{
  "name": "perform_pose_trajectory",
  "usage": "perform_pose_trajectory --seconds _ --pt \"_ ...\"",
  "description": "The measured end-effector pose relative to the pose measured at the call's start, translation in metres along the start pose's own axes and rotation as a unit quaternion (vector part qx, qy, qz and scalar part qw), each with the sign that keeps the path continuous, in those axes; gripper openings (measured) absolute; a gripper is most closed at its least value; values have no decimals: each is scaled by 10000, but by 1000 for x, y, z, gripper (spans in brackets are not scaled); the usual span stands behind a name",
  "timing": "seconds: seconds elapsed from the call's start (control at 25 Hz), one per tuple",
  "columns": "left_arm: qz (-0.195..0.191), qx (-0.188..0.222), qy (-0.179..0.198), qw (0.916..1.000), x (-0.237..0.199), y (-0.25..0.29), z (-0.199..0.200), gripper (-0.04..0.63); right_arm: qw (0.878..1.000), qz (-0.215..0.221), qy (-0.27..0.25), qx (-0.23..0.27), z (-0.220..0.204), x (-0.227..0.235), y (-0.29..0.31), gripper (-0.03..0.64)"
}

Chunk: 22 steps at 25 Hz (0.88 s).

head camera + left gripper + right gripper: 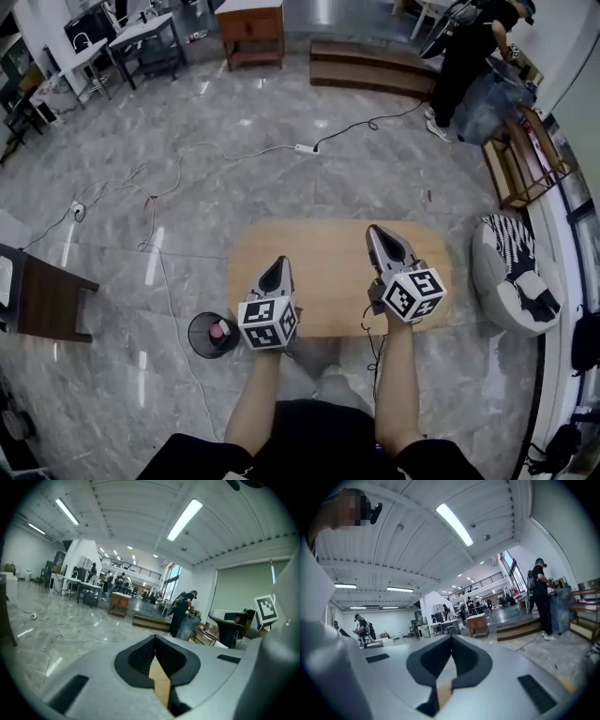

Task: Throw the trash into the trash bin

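1. Nearest the camera, the left gripper (277,267) is held over the near-left part of the wooden table (328,246). Its jaws are pressed together at the tips with nothing between them.
2. Beside it, the right gripper (377,231) is held over the table's right half. It is likewise closed and empty.
3. The trash bin (201,337), a black mesh basket, stands on the floor just beside the table's near-left corner, below and left of the left gripper. A pink piece of trash (217,330) lies inside it.
4. The table shows only bare wood, so the job looks finished or nearly so. Whatever lies under the grippers themselves is hidden.
5. The main risk is the bin. It looks light and sits close to the left arm, so a careless downward swing could tip it and spill the trash.
6. A thin cable (169,281) runs across the floor just beside the bin, so a foot snagging it could drag or topple the bin.
7. Farther off lie a power strip (305,148) and a patterned cushion seat (511,272). A person in black (464,61) stands well clear of everything.
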State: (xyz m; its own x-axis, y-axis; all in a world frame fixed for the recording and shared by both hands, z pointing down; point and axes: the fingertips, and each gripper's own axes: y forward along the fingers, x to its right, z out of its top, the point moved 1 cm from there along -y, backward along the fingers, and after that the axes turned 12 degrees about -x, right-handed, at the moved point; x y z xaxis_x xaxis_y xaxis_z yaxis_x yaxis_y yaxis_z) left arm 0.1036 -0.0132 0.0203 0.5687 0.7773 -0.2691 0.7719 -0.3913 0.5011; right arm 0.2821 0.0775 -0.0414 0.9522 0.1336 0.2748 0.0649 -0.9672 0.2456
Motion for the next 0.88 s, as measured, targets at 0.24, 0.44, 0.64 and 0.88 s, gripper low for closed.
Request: perform_pose_trajectory --seconds 0.24,0.44,0.64,0.88 --pt "-306 719 265 9966 60 -24 73 6 9987 -336 -203 329 50 1 -52 11" --pt "-409 1188 525 9907 103 -46 112 6 9944 -776 56 709 73 8 -103 12" --pt "-415 1378 613 9877 124 -58 122 6 9919 -1077 -377 554 79 10 -129 11" --pt "-428 1361 688 9874 152 -63 114 6 9889 -1271 -682 352 70 19 -155 11"
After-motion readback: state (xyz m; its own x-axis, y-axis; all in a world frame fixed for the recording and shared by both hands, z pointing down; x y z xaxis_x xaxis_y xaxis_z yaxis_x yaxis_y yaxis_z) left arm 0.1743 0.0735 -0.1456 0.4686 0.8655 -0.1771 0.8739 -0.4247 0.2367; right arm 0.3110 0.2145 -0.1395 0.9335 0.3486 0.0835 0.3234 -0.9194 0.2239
